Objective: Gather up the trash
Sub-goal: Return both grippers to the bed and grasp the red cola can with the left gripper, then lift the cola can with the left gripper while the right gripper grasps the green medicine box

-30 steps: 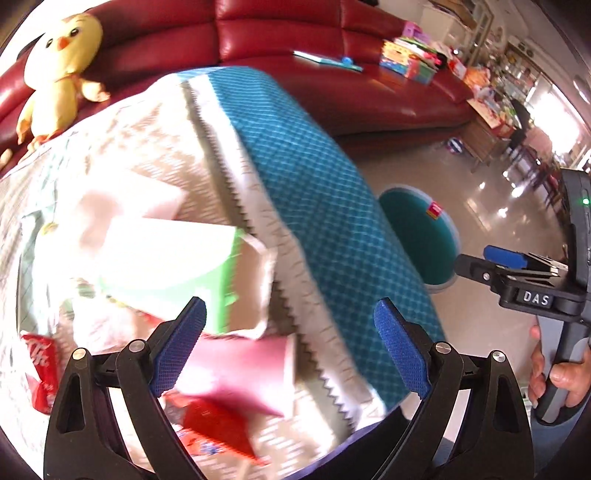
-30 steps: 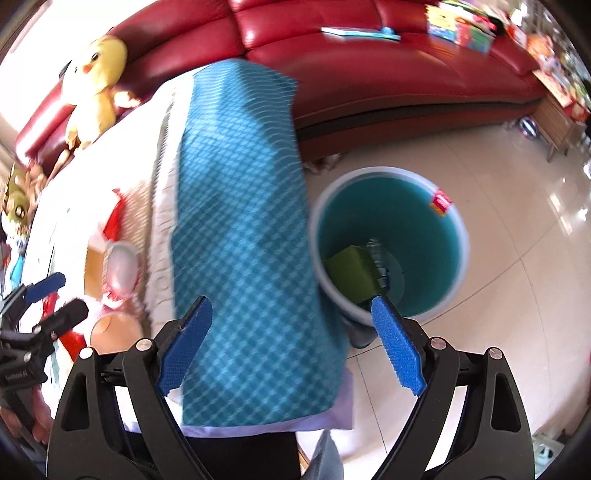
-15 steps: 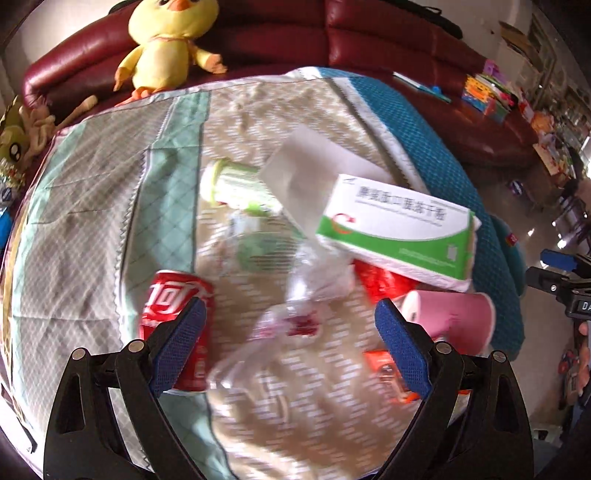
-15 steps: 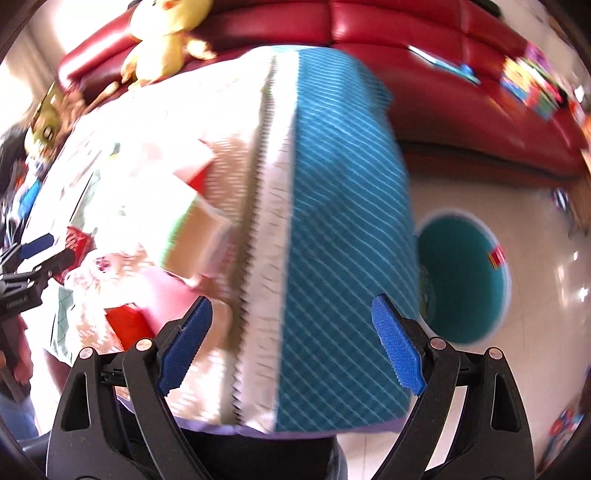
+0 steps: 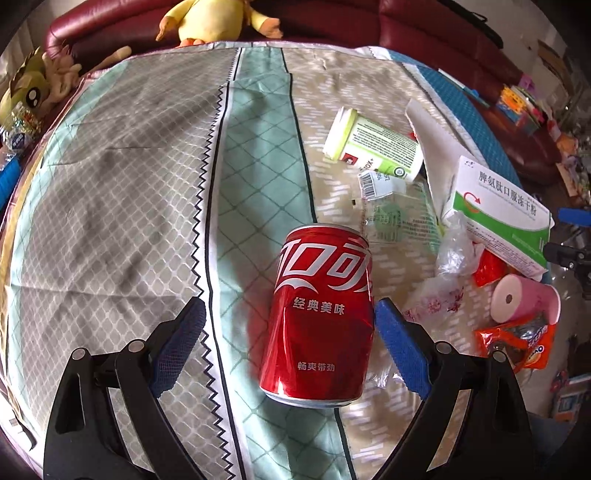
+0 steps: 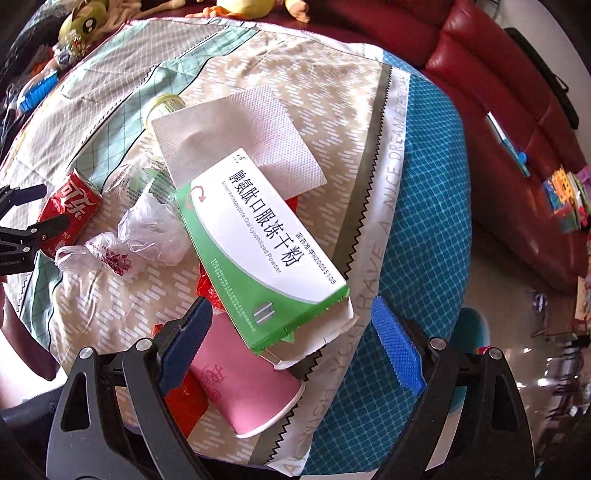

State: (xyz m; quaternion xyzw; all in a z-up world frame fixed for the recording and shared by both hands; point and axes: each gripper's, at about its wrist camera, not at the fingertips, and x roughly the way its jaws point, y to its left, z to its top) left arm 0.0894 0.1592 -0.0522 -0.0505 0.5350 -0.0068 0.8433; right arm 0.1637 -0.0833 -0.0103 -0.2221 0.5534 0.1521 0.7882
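Left tongs (image 5: pixel 286 343) gape around the dented red cola can (image 5: pixel 319 314); right tongs (image 6: pixel 291 341), also apart, straddle the green-white cardboard box (image 6: pixel 258 251). Next: clamp.

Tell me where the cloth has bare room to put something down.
Bare: the grey and mint stripes left of the red can, back to the plush toys. Also the blue-checked edge right of the medicine box. Crowded: between the can and that box, with bags, bottle and pink cup.
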